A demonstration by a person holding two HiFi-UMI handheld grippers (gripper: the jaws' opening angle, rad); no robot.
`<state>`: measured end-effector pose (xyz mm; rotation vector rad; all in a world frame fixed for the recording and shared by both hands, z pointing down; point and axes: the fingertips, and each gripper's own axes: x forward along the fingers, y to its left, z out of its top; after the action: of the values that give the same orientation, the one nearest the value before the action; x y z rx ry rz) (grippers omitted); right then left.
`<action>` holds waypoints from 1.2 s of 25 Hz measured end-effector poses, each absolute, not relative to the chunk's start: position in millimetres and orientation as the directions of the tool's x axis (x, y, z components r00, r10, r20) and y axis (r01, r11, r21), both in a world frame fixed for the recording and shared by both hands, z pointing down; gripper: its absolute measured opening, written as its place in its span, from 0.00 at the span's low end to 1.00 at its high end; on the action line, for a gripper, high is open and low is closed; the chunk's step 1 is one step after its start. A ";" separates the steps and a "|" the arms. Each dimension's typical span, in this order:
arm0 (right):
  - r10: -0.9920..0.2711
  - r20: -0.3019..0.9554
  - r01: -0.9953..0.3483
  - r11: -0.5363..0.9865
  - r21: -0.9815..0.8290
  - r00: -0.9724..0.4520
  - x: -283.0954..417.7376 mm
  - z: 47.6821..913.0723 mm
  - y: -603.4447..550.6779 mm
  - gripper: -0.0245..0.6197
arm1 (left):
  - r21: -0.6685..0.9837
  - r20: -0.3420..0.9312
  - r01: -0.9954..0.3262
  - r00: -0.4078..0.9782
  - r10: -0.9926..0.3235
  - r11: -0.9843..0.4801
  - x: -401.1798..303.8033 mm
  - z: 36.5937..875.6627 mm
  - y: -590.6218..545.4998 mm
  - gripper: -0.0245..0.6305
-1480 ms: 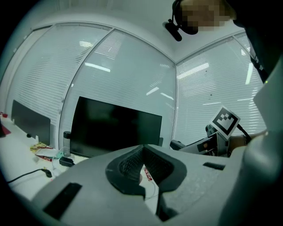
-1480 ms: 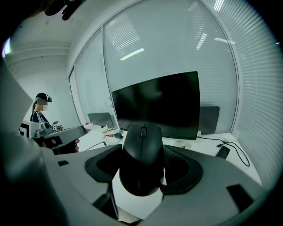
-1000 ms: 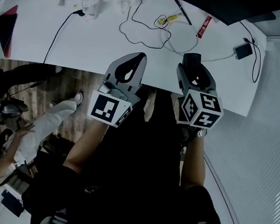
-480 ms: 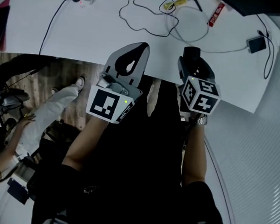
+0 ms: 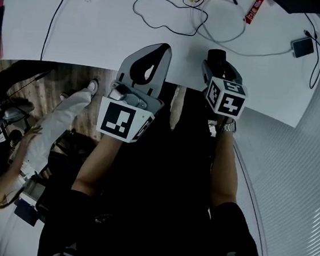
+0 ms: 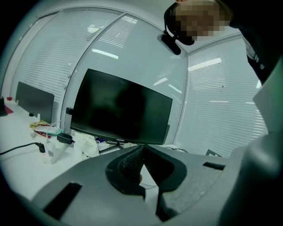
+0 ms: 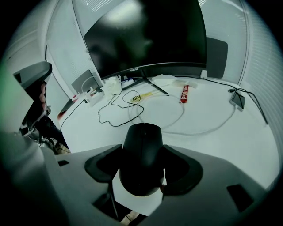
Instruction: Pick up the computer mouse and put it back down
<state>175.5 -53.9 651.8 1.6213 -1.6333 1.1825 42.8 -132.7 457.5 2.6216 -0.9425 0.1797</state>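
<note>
A smooth, rounded, matte black computer mouse [image 7: 142,150] is clamped at its sides by the right hand-held gripper [image 7: 141,171] above the white surface [image 7: 212,119]; the left hand-held gripper [image 6: 142,152] is clenched empty.

Black computer mouse [image 7: 142,154], white desk [image 7: 247,132]

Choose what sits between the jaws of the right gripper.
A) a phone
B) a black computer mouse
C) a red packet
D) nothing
B: the right gripper view shows the right gripper with its two jaws pressed against the sides of a black computer mouse.
</note>
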 end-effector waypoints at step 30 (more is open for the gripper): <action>-0.407 0.902 -0.972 -0.116 -0.205 -0.142 173.8 698.5 -43.2 0.49 | 0.291 0.285 -0.654 0.756 -0.589 -0.698 47.1 482.3 -118.6 0.05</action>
<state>173.8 -43.2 698.5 1.5431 -1.5723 1.2439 47.1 -118.6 482.3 2.5782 -0.9524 0.2392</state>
